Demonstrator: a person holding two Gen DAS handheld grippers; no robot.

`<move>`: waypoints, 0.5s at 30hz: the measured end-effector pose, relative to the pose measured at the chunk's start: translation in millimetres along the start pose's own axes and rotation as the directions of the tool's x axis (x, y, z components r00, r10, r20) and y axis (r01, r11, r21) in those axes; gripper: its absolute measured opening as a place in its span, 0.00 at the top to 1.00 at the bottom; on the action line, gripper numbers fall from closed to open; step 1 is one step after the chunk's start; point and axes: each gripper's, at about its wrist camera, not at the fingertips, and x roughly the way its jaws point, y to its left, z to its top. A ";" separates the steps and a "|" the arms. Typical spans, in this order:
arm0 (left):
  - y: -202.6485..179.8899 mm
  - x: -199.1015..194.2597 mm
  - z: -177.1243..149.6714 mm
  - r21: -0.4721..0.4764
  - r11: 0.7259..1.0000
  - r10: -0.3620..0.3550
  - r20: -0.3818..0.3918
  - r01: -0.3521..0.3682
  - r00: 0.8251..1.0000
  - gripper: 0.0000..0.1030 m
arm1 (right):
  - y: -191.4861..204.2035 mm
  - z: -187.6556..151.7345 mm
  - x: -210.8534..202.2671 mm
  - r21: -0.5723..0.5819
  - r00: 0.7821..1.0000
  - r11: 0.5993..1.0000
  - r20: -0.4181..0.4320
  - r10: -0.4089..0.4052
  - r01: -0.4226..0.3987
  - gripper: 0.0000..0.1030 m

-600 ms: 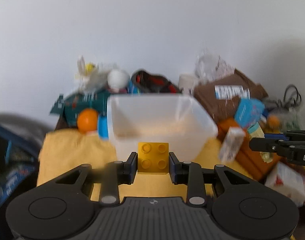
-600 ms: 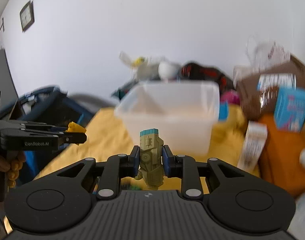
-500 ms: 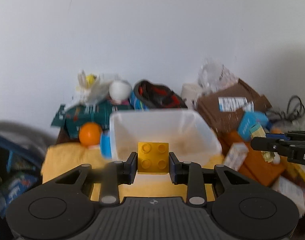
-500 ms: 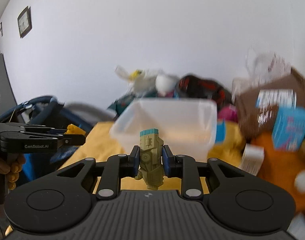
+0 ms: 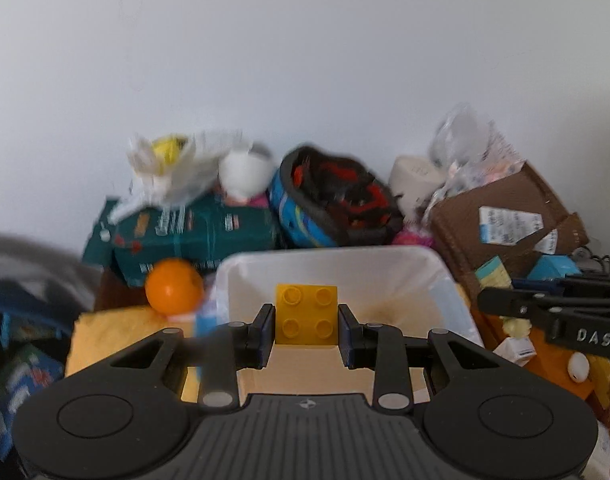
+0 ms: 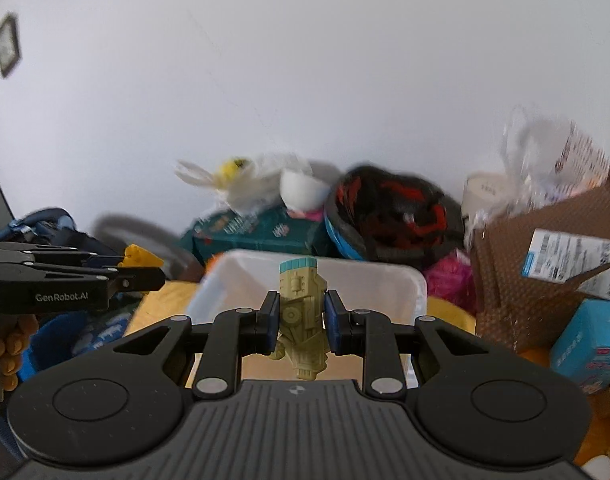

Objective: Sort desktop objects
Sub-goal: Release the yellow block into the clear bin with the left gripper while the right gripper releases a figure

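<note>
My left gripper (image 5: 306, 320) is shut on a yellow four-stud brick (image 5: 307, 314) and holds it over the near part of a translucent white plastic bin (image 5: 437, 276). My right gripper (image 6: 299, 316) is shut on an olive-green toy figure with a teal top (image 6: 301, 308), held above the near edge of the same bin (image 6: 409, 280). The left gripper with its yellow brick (image 6: 139, 258) shows at the left of the right wrist view. The right gripper (image 5: 505, 308) shows at the right of the left wrist view.
A yellow cloth (image 5: 105, 336) covers the table under the bin. Behind it lie a dark green box (image 5: 193, 236), an orange ball (image 5: 174, 286), a black-and-red helmet (image 5: 341, 204), a brown padded envelope (image 5: 501, 224) and a light blue box (image 6: 589, 340). A white wall stands behind.
Both grippers have moved forward and up toward the bin, which now looks nearer and lower in both views. Each still holds its object.
</note>
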 end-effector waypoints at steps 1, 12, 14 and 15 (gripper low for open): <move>1.5 7.6 -0.3 -0.008 1.000 0.005 -0.015 -0.005 1.000 0.66 | -2.2 3.9 8.7 0.010 1.000 1.000 -0.026 -0.003 0.004 0.74; -1.9 37.7 -8.5 0.015 0.999 0.038 -0.062 -0.037 0.997 0.37 | -18.9 6.6 66.3 0.009 0.983 0.999 -0.177 -0.048 0.051 0.63; 0.0 35.3 -12.5 0.002 0.999 0.052 -0.035 -0.052 0.998 0.32 | -16.1 7.4 66.7 -0.013 0.984 0.998 -0.164 -0.065 0.063 0.41; 2.5 33.3 -15.3 -0.003 0.999 0.047 -0.028 -0.047 0.998 0.33 | -15.8 7.5 65.3 -0.024 0.987 0.998 -0.146 -0.064 0.061 0.41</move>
